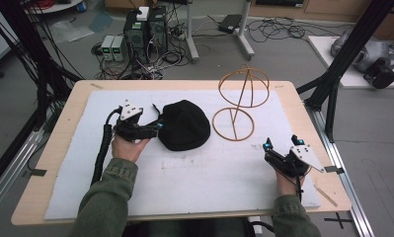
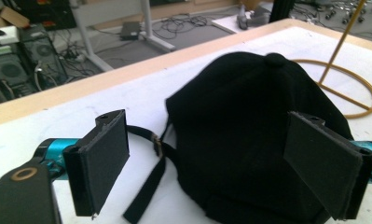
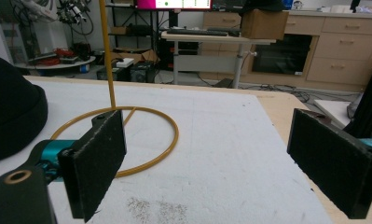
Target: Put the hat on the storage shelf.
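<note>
Left claw (image 1: 157,126) wide open at the cap's (image 1: 184,125) back edge, gripping nothing, placed to pinch the rim. Cap flat on the surface (image 1: 184,173), just beside the stand (image 1: 239,101). Right claw (image 1: 281,143) open, empty, well apart, waiting.

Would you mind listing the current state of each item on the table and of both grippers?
Black cap: lying crown up on the white mat, strap loose, not gripped.
Hat stand: upright, bare.
Left gripper: open, jaws either side of the cap.
Right gripper: open, holding nothing.
</note>
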`<control>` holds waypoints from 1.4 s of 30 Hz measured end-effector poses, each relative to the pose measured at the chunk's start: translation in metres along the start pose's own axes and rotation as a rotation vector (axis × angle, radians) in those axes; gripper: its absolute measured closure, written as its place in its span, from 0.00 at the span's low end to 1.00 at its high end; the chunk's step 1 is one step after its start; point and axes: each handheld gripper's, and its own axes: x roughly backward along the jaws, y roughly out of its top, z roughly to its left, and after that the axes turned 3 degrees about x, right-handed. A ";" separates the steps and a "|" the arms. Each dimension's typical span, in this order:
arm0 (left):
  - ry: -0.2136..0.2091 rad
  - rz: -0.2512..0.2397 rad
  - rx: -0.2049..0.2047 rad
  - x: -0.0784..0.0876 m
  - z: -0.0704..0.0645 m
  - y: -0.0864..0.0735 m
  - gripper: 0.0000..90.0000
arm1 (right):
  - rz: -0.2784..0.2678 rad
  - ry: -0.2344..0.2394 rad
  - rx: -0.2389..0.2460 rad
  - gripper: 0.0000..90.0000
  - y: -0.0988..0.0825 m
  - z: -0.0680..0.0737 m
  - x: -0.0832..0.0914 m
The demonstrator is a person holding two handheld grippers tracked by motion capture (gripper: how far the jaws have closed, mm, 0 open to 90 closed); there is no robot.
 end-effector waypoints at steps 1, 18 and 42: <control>-0.008 0.013 -0.005 -0.003 -0.002 0.000 0.16 | 0.000 0.000 -0.001 0.12 0.000 0.000 0.000; -0.077 0.140 -0.065 -0.051 -0.036 0.002 0.16 | 0.002 0.013 -0.006 0.12 0.000 0.000 -0.001; -0.131 0.123 -0.056 -0.056 -0.040 -0.006 0.98 | 0.015 0.035 -0.005 0.12 -0.001 0.001 -0.001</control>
